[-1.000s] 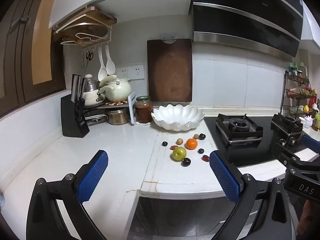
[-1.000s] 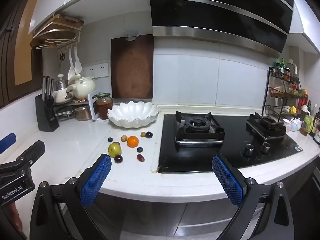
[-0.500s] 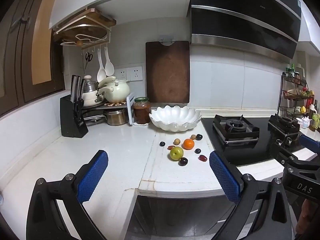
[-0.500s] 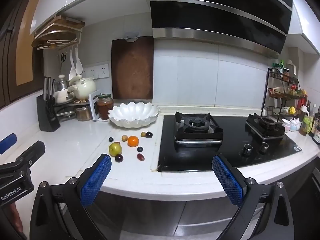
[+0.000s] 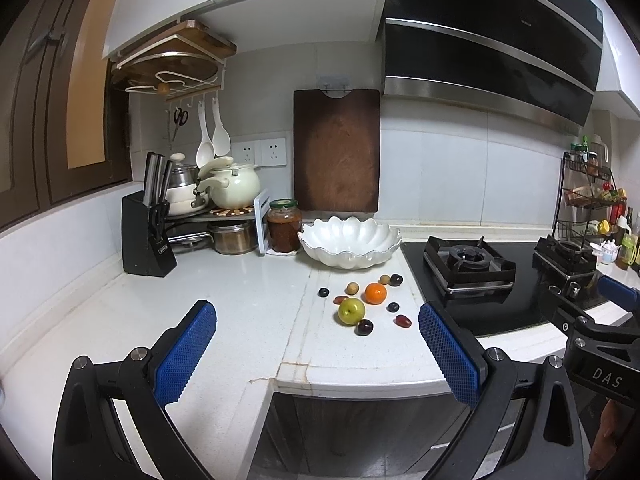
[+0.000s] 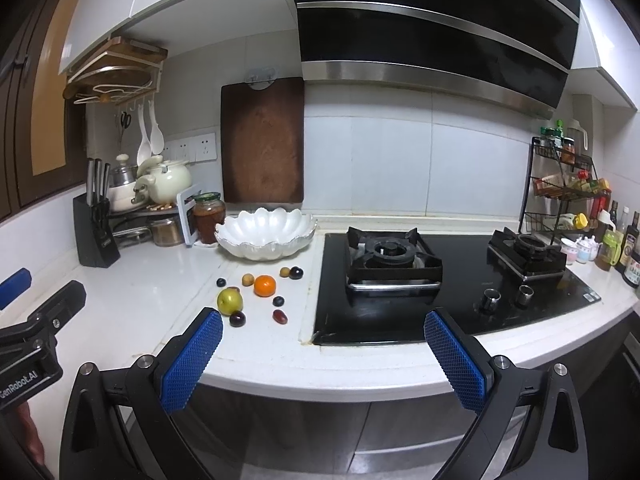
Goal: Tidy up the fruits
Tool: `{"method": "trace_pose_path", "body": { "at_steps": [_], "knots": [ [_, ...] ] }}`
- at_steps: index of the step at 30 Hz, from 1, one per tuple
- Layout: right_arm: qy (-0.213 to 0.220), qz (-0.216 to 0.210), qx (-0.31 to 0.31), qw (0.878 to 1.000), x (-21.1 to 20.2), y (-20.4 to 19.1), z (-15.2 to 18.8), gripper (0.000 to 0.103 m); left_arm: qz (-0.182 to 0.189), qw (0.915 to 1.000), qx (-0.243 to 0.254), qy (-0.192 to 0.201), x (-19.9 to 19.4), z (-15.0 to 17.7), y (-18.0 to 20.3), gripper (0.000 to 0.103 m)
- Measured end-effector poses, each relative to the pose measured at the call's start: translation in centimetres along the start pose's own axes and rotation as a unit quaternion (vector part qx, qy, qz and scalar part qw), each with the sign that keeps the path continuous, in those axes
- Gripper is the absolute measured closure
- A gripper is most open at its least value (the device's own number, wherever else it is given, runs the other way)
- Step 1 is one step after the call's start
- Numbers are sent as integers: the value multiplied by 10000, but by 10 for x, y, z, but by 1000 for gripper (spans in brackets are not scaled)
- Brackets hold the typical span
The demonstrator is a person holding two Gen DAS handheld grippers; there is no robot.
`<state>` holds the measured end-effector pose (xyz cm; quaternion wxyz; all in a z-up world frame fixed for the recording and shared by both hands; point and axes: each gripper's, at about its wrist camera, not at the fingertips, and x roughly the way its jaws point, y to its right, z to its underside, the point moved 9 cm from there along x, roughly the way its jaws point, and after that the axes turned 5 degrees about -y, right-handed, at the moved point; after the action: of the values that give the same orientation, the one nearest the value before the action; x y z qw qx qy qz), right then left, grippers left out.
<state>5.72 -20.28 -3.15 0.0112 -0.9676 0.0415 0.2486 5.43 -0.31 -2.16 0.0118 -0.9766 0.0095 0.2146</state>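
Observation:
Several fruits lie on the white counter in front of a white scalloped bowl (image 5: 350, 242): a green apple (image 5: 351, 311), an orange (image 5: 375, 293) and small dark and tan fruits. They also show in the right wrist view: bowl (image 6: 266, 238), apple (image 6: 229, 301), orange (image 6: 265, 285). The bowl looks empty. My left gripper (image 5: 316, 354) is open and empty, held before the counter's front edge. My right gripper (image 6: 324, 360) is open and empty, off the counter's front, right of the fruits.
A black gas hob (image 6: 440, 280) lies right of the fruits. A jar (image 5: 283, 231), pots and a knife block (image 5: 148, 236) stand at the back left. A cutting board (image 5: 337, 150) leans on the wall. A spice rack (image 6: 560, 184) stands far right.
Both grippers have edged slightly toward the counter. Both stay open; the fruits have not moved.

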Motion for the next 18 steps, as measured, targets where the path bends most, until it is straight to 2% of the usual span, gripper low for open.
{"method": "trace_pose_path", "body": {
  "at_steps": [18],
  "knots": [
    [95,30,-32,9999,-7,-1,-6,1,28,9999,-74,62,-6,-1,-2,0]
  ]
}}
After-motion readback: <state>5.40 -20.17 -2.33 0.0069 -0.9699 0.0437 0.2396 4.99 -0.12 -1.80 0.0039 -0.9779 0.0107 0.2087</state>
